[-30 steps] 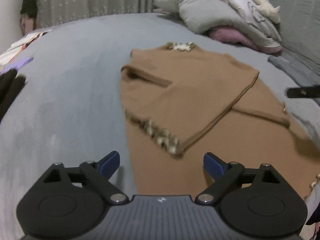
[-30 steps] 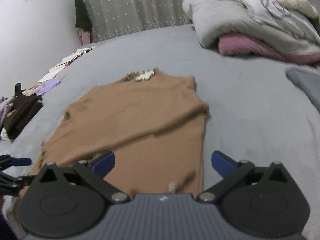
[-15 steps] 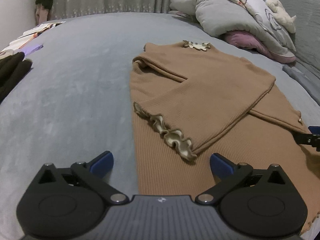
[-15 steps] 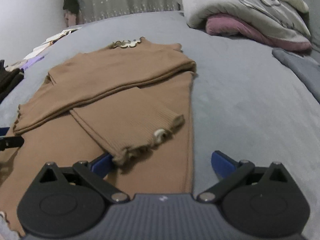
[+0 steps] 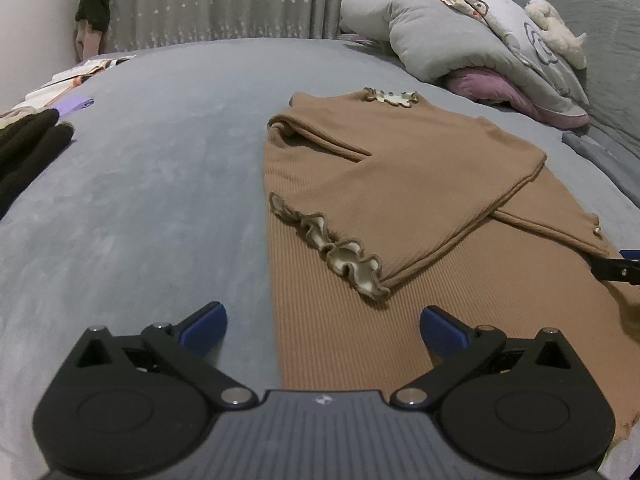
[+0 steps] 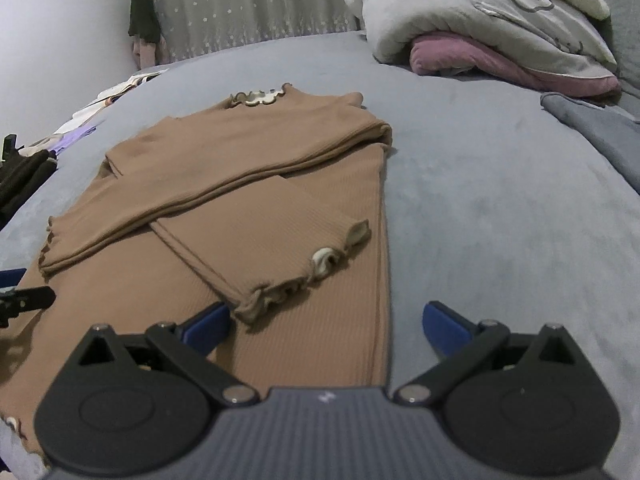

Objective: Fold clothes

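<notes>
While hovering with jaws apart, left gripper (image 5: 322, 322) and right gripper (image 6: 326, 320) flanking top's (image 5: 400, 168) hem, long axis running toward 12 o'clock.

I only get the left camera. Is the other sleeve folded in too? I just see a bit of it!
Observer: Yes, the right-side sleeve lies across the brown top, its frilly cuff toward the right gripper.
Child: Is that gripper holding it?
Observer: No, it is open, with nothing between its fingers.
Child: What's beside the top over there?
Observer: Bare grey bedcover, then a folded grey cloth at the far edge.
</notes>
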`<state>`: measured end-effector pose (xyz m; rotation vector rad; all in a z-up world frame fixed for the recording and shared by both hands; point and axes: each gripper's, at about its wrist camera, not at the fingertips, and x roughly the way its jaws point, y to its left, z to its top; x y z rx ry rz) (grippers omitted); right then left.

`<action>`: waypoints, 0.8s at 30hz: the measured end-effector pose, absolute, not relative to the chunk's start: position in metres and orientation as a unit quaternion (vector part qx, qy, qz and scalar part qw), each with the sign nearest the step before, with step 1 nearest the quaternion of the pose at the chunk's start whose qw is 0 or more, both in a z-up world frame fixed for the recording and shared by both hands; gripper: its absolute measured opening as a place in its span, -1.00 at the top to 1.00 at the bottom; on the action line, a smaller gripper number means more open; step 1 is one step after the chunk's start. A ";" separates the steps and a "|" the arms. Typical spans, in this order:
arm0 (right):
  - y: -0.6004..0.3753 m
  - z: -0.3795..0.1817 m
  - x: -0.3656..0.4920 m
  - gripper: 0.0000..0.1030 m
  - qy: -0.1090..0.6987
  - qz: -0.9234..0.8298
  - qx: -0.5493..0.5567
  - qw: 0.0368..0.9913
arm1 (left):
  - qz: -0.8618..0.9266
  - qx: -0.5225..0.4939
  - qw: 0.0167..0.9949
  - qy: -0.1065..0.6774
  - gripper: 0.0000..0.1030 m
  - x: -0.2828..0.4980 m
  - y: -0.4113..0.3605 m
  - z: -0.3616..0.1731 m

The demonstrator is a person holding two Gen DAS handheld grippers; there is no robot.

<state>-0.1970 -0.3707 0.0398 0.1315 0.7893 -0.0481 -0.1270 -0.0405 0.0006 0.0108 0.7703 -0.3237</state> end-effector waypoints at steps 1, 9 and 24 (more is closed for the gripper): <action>-0.371 0.039 -0.198 -1.00 0.382 -0.024 0.065 0.921 | -0.156 0.005 0.915 0.373 -1.00 -0.128 -0.041 0.000; -0.371 0.041 -0.210 -1.00 0.399 -0.009 0.064 0.914 | -0.153 -0.005 0.903 0.401 -1.00 -0.132 -0.039 0.009; -0.367 0.041 -0.286 -0.94 0.378 0.009 0.153 0.913 | -0.173 -0.030 0.889 0.423 -0.98 -0.154 -0.042 0.015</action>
